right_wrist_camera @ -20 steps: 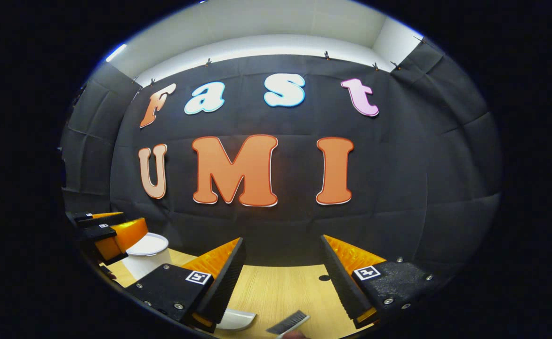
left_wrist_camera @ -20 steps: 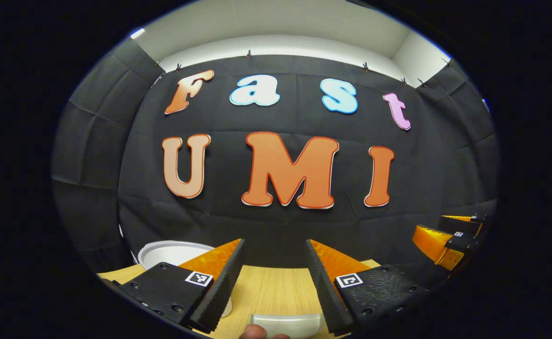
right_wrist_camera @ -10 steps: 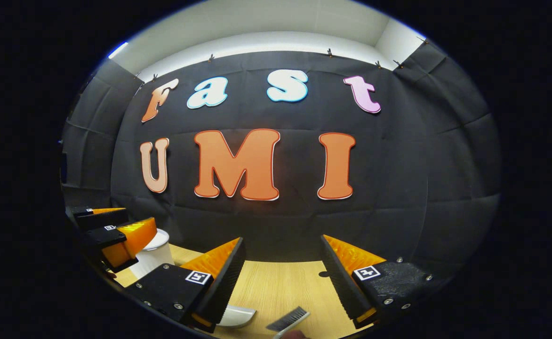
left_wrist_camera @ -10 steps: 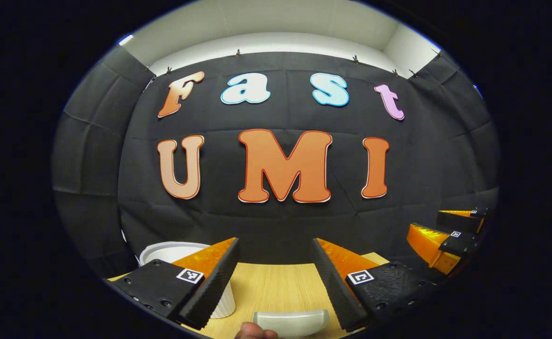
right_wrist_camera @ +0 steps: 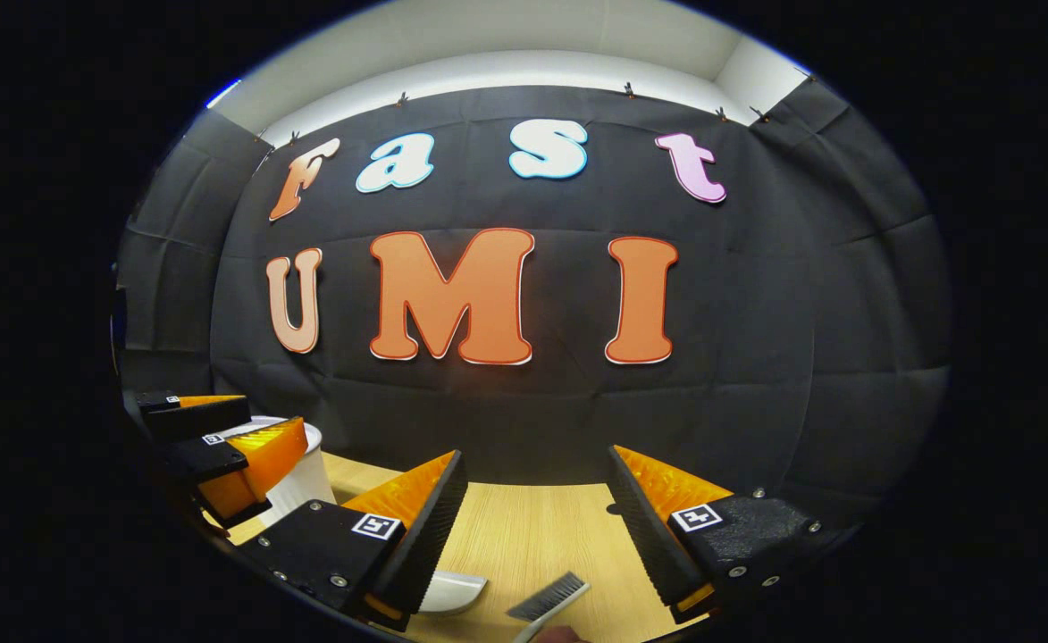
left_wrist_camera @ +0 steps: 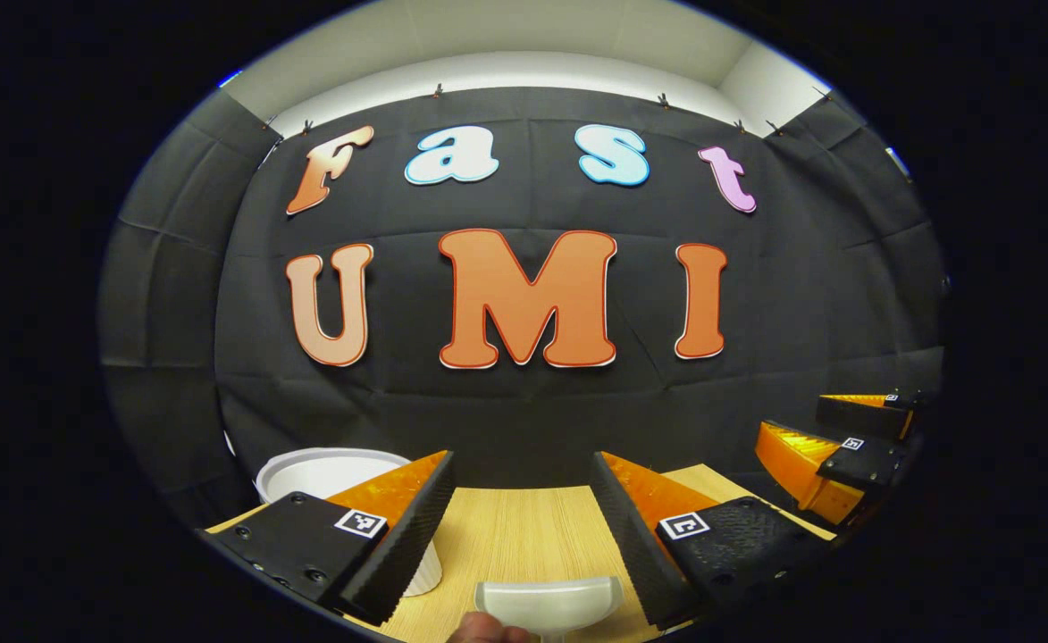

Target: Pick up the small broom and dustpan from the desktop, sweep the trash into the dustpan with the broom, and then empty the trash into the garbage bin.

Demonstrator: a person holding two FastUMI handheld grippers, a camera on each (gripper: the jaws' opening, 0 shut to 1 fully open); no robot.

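Wooden counter is carrying the dustpan at 6 o'clock before the released left hand-held gripper and the broom at 6 o'clock before the released right hand-held gripper, so each should be descending squarely over its handle before clenching.

Dustpan on the desktop, broom right of it, garbage bin behind-left

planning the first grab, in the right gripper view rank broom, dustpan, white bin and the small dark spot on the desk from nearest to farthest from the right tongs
From the right tongs:
1. Broom, just below the gap, bristles showing.
2. Dustpan, lower left, partly behind a finger.
3. Dark spot and white bin, spot by the wall, bin far left: too close to call.
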